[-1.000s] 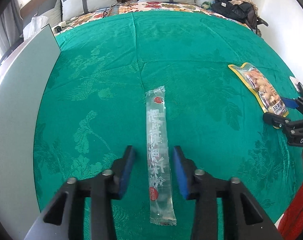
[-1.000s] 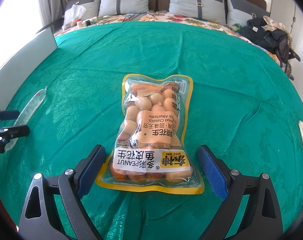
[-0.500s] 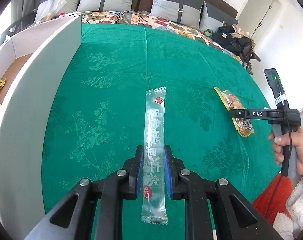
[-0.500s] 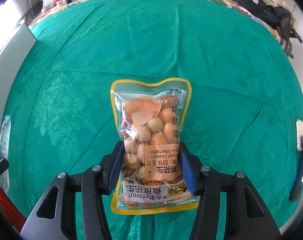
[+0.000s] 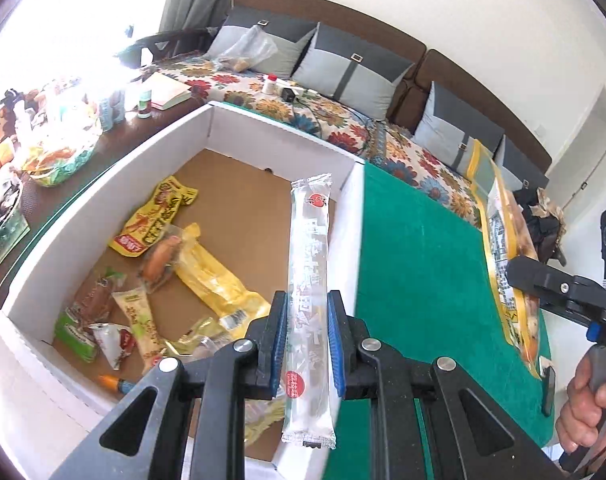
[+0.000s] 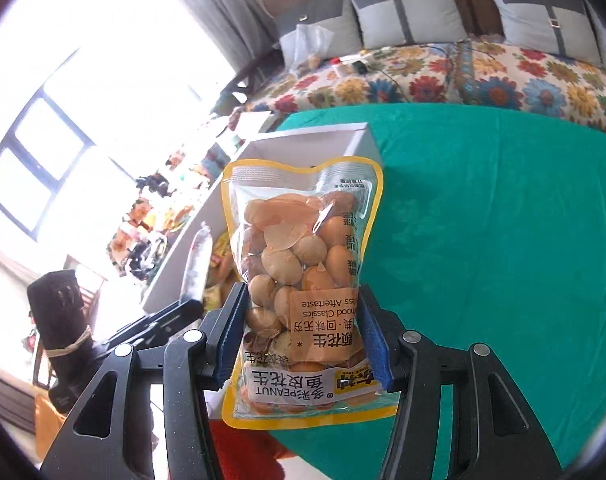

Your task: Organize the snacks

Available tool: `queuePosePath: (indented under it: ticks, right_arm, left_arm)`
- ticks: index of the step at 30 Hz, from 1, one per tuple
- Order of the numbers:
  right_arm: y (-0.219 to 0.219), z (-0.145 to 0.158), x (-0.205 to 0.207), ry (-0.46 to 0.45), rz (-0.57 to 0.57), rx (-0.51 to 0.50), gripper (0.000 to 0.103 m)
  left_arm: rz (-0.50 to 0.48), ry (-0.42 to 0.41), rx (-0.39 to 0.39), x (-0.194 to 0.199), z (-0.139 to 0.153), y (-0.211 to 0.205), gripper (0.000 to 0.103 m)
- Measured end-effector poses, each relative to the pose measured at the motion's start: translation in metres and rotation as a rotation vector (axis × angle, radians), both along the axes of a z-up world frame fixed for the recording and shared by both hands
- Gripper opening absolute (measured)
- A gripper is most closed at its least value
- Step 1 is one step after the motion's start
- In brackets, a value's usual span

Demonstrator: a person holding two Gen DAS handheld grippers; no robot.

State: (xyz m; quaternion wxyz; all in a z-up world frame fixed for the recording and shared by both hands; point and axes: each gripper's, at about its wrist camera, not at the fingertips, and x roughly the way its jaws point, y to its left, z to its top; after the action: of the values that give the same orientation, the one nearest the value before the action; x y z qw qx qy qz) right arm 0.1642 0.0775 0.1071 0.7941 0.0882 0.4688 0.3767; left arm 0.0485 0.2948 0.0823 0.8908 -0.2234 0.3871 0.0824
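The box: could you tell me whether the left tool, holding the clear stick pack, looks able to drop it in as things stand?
Probably yes: the left tool holds the pack over the box's open top, with nothing between them.

green-covered bed [image 5: 423, 248], white box [image 5: 345, 216] of snacks on it

This is a bedroom in a home. There is a big bed [image 6: 503, 208] with a green cover, a flowery sheet [image 6: 463, 76], grey pillows [image 5: 355, 68], a brown headboard [image 5: 343, 12], curtains [image 6: 231, 4] and a bright window [image 6: 39, 168].
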Motion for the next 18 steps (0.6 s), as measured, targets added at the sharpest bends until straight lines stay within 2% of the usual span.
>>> queuePosePath:
  ticks: [3, 7, 8, 9, 11, 13, 16, 18]
  right_arm:
    - [0.063, -0.006, -0.011, -0.045, 0.077, -0.02, 0.057]
    - [0.12, -0.04, -0.02, -0.088, 0.132, -0.075, 0.058]
    - [0.128, -0.052, -0.019, -0.089, 0.146, -0.077, 0.063]
    - [0.132, -0.064, -0.019, -0.094, 0.157, -0.087, 0.065]
    - [0.137, -0.082, -0.018, -0.108, 0.153, -0.16, 0.065]
    - [0.126, -0.088, -0.014, -0.108, 0.133, -0.161, 0.065]
    - [0.104, -0.074, -0.018, -0.15, 0.104, -0.149, 0.066]
    - [0.094, -0.058, -0.024, -0.221, 0.097, -0.167, 0.075]
  left_arm:
    - [0.095, 0.067, 0.062, -0.009, -0.019, 0.04, 0.019]
    - [0.157, 0.145, 0.152, -0.021, -0.052, 0.061, 0.02]
    - [0.173, 0.156, 0.169, -0.024, -0.057, 0.063, 0.03]
    - [0.187, 0.165, 0.182, -0.027, -0.062, 0.064, 0.048]
    - [0.212, 0.153, 0.213, -0.035, -0.065, 0.064, 0.073]
    - [0.225, 0.108, 0.261, -0.046, -0.056, 0.058, 0.078]
    - [0.233, 0.066, 0.322, -0.053, -0.043, 0.046, 0.084]
    - [0.232, 0.037, 0.358, -0.055, -0.031, 0.037, 0.091]
